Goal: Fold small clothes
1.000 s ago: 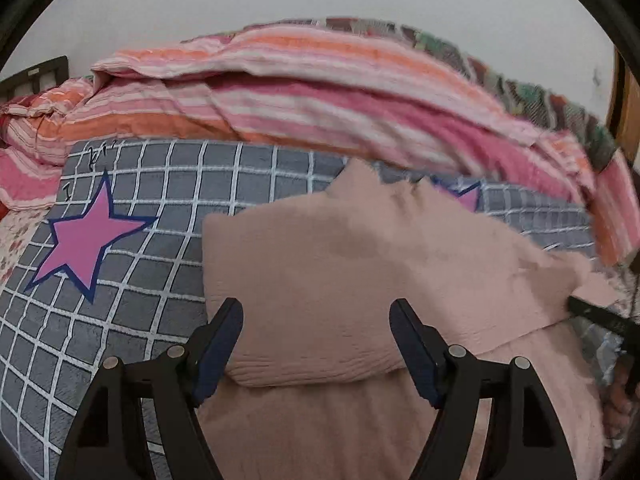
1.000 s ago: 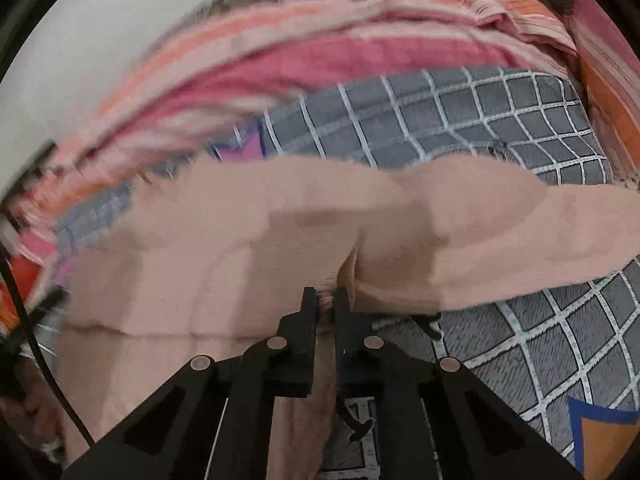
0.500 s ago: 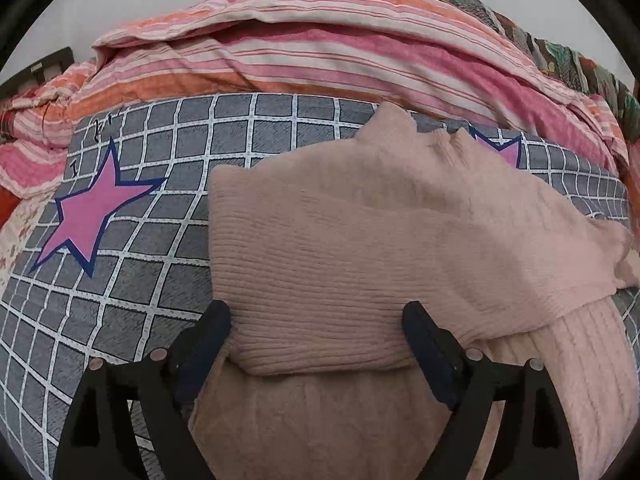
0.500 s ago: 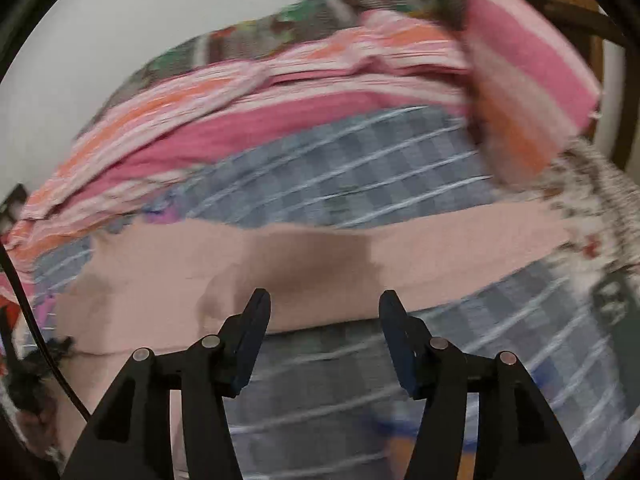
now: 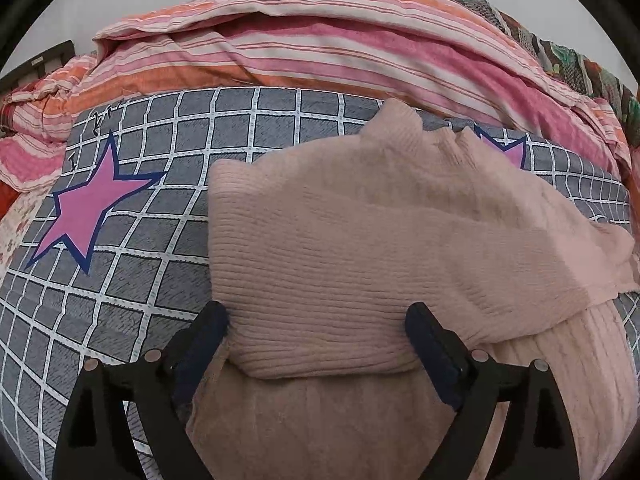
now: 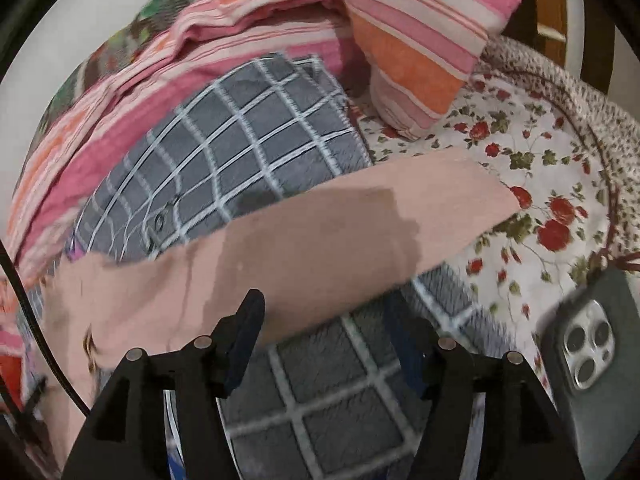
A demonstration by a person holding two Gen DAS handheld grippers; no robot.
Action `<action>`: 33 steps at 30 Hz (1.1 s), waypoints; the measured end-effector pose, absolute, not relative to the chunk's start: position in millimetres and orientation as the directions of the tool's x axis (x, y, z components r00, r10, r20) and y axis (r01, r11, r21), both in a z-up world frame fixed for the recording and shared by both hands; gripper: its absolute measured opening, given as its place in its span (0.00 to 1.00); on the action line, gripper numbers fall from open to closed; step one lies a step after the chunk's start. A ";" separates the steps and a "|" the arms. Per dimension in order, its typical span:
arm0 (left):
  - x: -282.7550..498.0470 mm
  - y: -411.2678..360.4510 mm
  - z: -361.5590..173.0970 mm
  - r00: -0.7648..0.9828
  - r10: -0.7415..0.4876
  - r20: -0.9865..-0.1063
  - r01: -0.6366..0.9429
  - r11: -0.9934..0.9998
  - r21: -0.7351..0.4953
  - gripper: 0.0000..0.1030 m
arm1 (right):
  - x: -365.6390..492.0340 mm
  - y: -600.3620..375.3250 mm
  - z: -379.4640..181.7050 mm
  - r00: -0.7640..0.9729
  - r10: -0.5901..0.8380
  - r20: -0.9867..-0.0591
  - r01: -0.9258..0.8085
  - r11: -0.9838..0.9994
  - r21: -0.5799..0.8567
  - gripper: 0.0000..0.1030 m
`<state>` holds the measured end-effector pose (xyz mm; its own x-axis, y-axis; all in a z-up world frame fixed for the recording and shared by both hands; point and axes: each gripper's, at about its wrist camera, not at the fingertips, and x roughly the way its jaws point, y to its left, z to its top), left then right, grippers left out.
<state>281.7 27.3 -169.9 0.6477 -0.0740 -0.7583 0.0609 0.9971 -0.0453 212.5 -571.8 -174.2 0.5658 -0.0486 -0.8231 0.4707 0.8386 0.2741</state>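
The pale pink ribbed knit sweater (image 5: 360,248) filling the centre of the left wrist view is soft matt wool-like cloth with fine horizontal ribs, and it lies on a grey fleecy blanket with a white grid and pink stars (image 5: 132,264) whose pile looks short and fuzzy. Behind them, across the top of the frame, the pink, orange and white striped cotton quilt (image 5: 340,44) is thin, smooth and creased. In the right wrist view, the white floral bedsheet (image 6: 520,152) at right is flat woven cloth, the dark phone case (image 6: 592,360) at lower right is matt plastic around glossy glass lenses, and the black right hand-held gripper (image 6: 332,332) is matt plastic with small metal screws.
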 end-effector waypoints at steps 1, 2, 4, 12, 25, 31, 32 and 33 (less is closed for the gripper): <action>281.7 27.4 -169.7 0.648 -0.074 -0.758 0.061 0.997 -0.046 0.89 | 216.8 -577.1 -174.6 0.569 -0.049 -0.821 0.482 0.829 0.284 0.60; 281.8 27.4 -169.5 0.648 -0.075 -0.758 0.061 0.997 -0.047 0.89 | 221.1 -580.9 -174.2 0.571 -0.060 -0.819 0.491 0.824 0.282 0.60; 281.7 27.2 -168.9 0.648 -0.078 -0.758 0.060 0.997 -0.051 0.89 | 228.5 -583.9 -173.8 0.561 -0.101 -0.822 0.510 0.824 0.247 0.50; 277.2 38.3 -161.5 0.667 -0.133 -0.733 0.055 0.990 -0.130 0.89 | 230.2 -561.2 -139.9 0.608 -0.255 -0.752 0.500 0.859 0.113 0.08; 243.6 132.5 -131.0 0.759 0.018 -0.650 -0.199 0.958 -0.205 0.89 | 248.2 -305.9 -5.9 0.821 -0.257 -0.509 0.191 0.965 -0.179 0.08; 231.7 184.6 -137.4 0.751 -0.017 -0.661 -0.244 0.922 -0.300 0.89 | 280.6 -148.1 -24.9 0.831 -0.002 -0.556 -0.099 0.984 -0.150 0.08; 230.4 187.5 -138.0 0.752 -0.021 -0.659 -0.244 0.920 -0.307 0.89 | 287.8 -120.0 -38.7 0.816 0.047 -0.576 -0.155 0.978 -0.141 0.08; 229.6 191.4 -138.4 0.753 -0.015 -0.658 -0.249 0.919 -0.305 0.89 | 289.1 -104.8 -48.5 0.803 0.071 -0.592 -0.183 0.974 -0.132 0.08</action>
<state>229.6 191.4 -138.4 0.7531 -0.0145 -0.6578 -0.2486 0.9194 -0.3049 289.1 -104.8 -48.5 0.8029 0.0707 -0.5920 -0.1834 0.9741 -0.1325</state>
